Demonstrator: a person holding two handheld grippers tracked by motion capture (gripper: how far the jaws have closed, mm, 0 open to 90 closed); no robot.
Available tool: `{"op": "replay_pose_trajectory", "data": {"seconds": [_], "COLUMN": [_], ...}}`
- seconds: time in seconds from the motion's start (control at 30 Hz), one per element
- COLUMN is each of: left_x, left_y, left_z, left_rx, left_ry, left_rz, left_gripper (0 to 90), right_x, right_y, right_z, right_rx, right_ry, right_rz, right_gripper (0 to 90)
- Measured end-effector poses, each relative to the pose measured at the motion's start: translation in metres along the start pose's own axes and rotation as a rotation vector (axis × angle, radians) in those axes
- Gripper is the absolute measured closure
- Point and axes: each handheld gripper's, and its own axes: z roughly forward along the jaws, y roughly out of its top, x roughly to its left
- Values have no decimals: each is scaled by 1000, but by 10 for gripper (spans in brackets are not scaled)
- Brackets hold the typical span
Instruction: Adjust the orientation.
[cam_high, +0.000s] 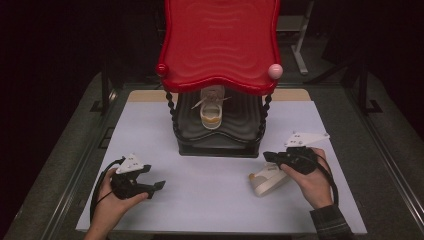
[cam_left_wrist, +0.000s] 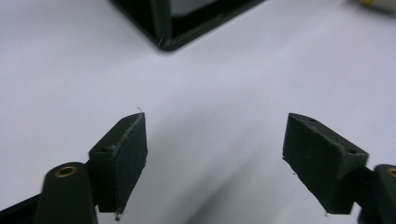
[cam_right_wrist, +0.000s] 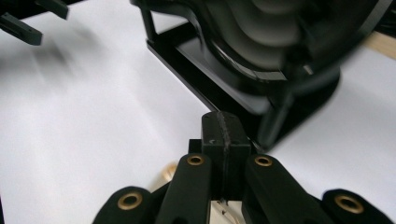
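One white shoe (cam_high: 212, 111) already stands on the lower shelf of the red-topped shoe rack (cam_high: 220, 45) at the back of the bench (cam_high: 200, 200), toe toward the camera, while its mate (cam_high: 267, 179) lies tipped on the bench surface near the rack's front right corner, directly under the right claw (cam_high: 268, 156). By the look of it the job of racking the pair is about half done: one shoe placed, the second not yet lifted. The left claw (cam_high: 159, 185) hovers low over bare bench at the left, well apart from both shoes, its jaws spread wide with nothing between them, as the left gripper view confirms (cam_left_wrist: 215, 154). The right claw's pads are pressed flat together in the right gripper view (cam_right_wrist: 223, 140), and whether a lace or a scrap of the shoe's edge is pinched between them cannot be made out; a pale sliver of shoe peeps below the jaws. The rack's red canopy hides most of the shelf and the placed shoe's heel, the right hand covers part of the second shoe, and the rack is smeared by motion blur in the right gripper view.
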Motion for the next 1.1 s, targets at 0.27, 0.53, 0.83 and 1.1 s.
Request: {"op": "replay_pose_trajectory", "data": {"seconds": [0.27,0.53,0.83,1.1], "left_x": [14,21,22,22], "left_y": [-31,-44,-49,-49], "left_z": [1,11,11,12], "left_rx": [40,52,19,17], "left_ry": [75,76,68,68], "left_rz": [-36,-35,-29,-29], "left_gripper": [186,169,150,150], "right_x": [-16,-27,-29,-24], "right_y": [-28,-49,-58,-69], "right_z": [-29,-42,-47,-55], "right_rx": [16,45,58,59], "right_ry": [-58,-105,-111,-117], "right_rz": [45,89,112,124], "right_gripper": [900,900,900,900]}}
